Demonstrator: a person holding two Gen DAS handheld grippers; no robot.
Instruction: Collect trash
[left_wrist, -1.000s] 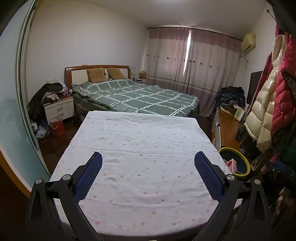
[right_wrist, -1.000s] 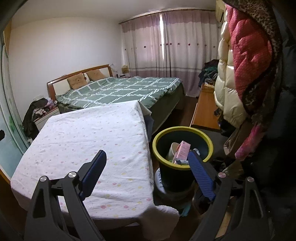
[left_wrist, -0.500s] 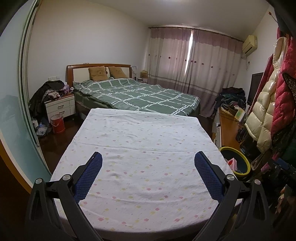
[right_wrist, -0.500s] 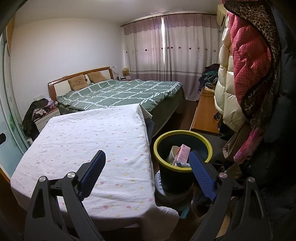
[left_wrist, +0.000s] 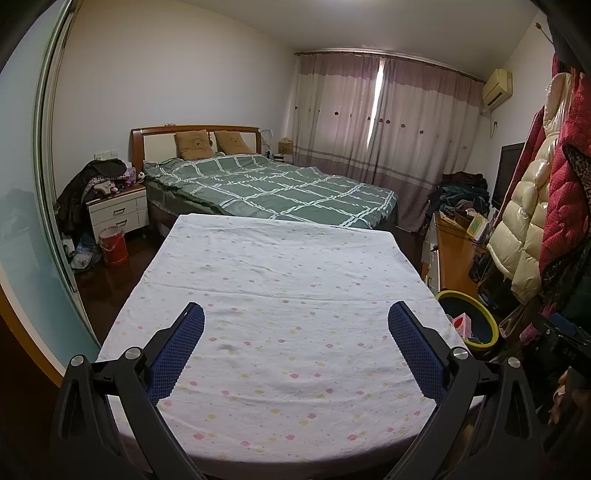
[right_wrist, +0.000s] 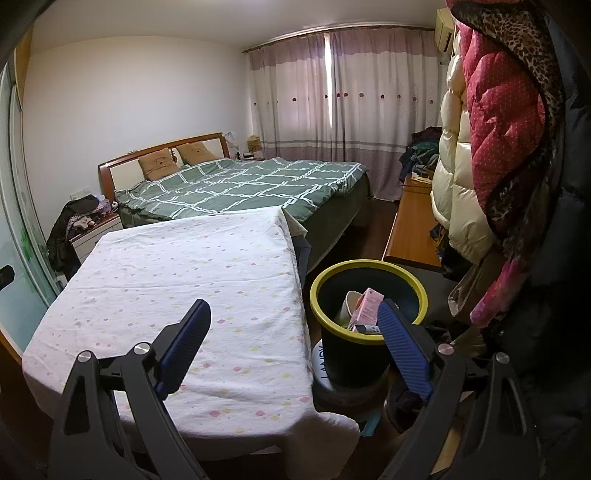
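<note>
Left wrist view: the left gripper (left_wrist: 295, 343) hovers with its blue-padded jaws spread wide and nothing between them, above a surface (left_wrist: 280, 295) covered by a white cloth with small coloured dots. No trash shows on the cloth. Beyond it stands a bed with a green checked quilt (left_wrist: 273, 188). At the right edge, just beside the surface and lower down, sits a dark trash bin with a yellow rim (left_wrist: 468, 322), a pink carton (left_wrist: 461, 325) showing inside it. Coats hang further right.

Right wrist view: the right gripper (right_wrist: 293, 332) is likewise wide open and empty, held over the right side of the cloth-covered surface (right_wrist: 192, 266). The trash bin (right_wrist: 367, 317) is near, just right of the surface, partly behind the right jaw. Inside, the pink carton (right_wrist: 365, 310) leans against a white paper cup (right_wrist: 349, 301); what lies deeper is hidden.

The carton and cup look light and thin-walled, easily crushed, so a gentle pinch across the carton's flat faces or the cup's rim would suit. The bin looks like stiff plastic and fairly light; its yellow rim is the likeliest place to take hold, one jaw inside and one outside.
</note>
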